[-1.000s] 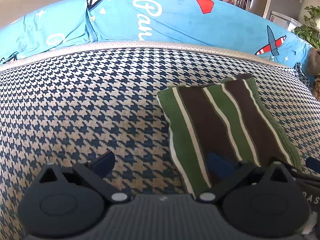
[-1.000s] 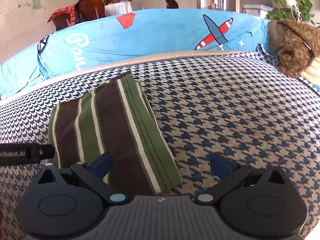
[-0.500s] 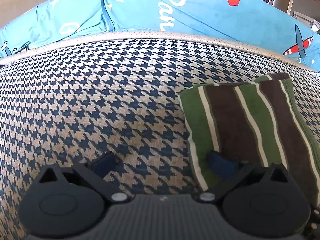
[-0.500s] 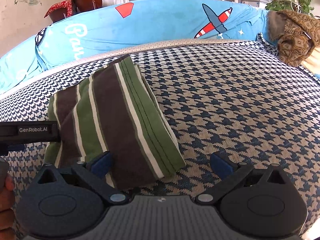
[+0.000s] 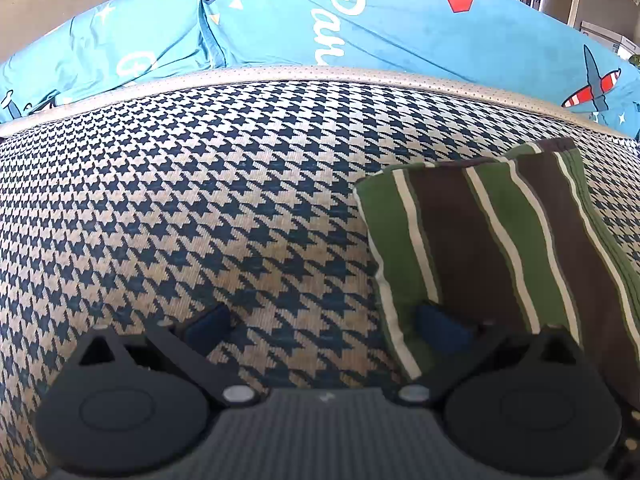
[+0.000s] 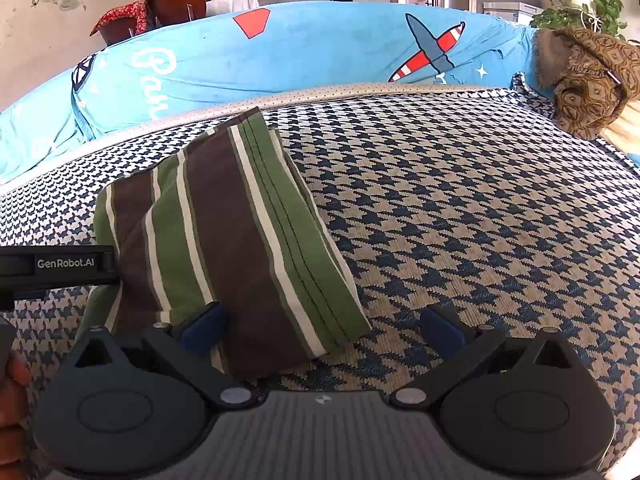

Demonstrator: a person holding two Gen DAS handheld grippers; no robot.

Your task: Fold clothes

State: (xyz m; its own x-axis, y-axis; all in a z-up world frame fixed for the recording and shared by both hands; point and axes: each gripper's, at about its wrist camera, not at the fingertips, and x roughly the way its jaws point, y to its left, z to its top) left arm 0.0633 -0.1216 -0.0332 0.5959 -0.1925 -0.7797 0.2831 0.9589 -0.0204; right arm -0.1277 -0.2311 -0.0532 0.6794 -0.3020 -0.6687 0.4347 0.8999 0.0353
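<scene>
A folded garment (image 5: 496, 248) (image 6: 224, 232) with green, brown and white stripes lies flat on the houndstooth cushion (image 5: 200, 208) (image 6: 480, 208). My left gripper (image 5: 324, 326) is open at the garment's near left corner, its right finger over the cloth edge and its left finger over bare cushion. My right gripper (image 6: 320, 328) is open at the near right corner, with its left finger over the cloth and its right finger over the cushion. Neither holds the fabric. The left gripper's black body (image 6: 56, 268) shows at the left edge of the right wrist view.
A blue cover (image 5: 360, 32) (image 6: 320, 56) printed with planes and lettering drapes the backrest behind the cushion. A brown patterned cloth (image 6: 588, 80) sits at the far right end. A hand (image 6: 12, 400) shows at the lower left. Chairs, a fridge and a plant stand beyond.
Both grippers have drawn closer to the garment's near edge, so it looks larger. The left view has swung left, putting the garment further right. The jaws stay open.
</scene>
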